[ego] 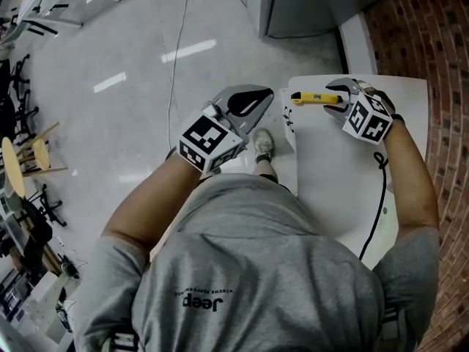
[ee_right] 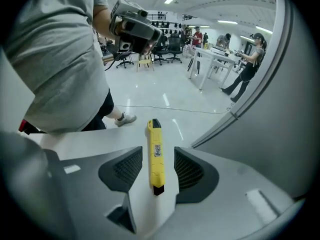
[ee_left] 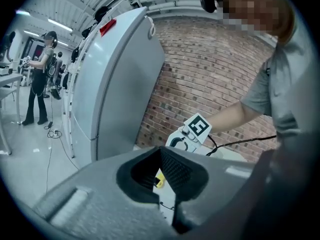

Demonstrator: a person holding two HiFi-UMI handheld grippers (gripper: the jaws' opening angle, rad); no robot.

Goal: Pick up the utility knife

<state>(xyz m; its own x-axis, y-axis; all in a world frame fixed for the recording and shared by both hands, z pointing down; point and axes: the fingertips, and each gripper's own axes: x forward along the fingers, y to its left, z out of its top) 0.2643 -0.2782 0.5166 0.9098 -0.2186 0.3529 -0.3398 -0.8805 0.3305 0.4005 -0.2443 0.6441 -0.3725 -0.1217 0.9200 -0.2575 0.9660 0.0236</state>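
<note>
the utility knife (ee_right: 155,156) is yellow with black ends, and it lies flat on the white table (ego: 330,167), near the far edge. the right gripper (ego: 338,97) is right over it. its jaws are spread wide, one on each side of the knife. there is a little bit of white table showing between the knife and each dark pad (ee_right: 127,168), so the pads do not press on it and the knife is not held. in the head view the knife points sideways, and its free end sticks out to the left, past the jaws. a black cable (ego: 377,211) runs down across the table from the right hand. the left gripper (ego: 262,100) is off the table, out over the shiny grey floor (ego: 132,72), just beside the table's left edge. its jaws are pulled in, the tips meet, and only a thin slit shows between the pads. it has nothing in it. through that slit you can see a bit of yellow knife far off. below the left gripper is the person's shoe (ego: 264,145). the person wears a grey shirt (ego: 256,270). a tall grey cabinet (ee_left: 115,79) stands past the table, and a brick wall (ego: 432,50) is at the right side. other people (ee_left: 40,79) stand far back in the room.
</note>
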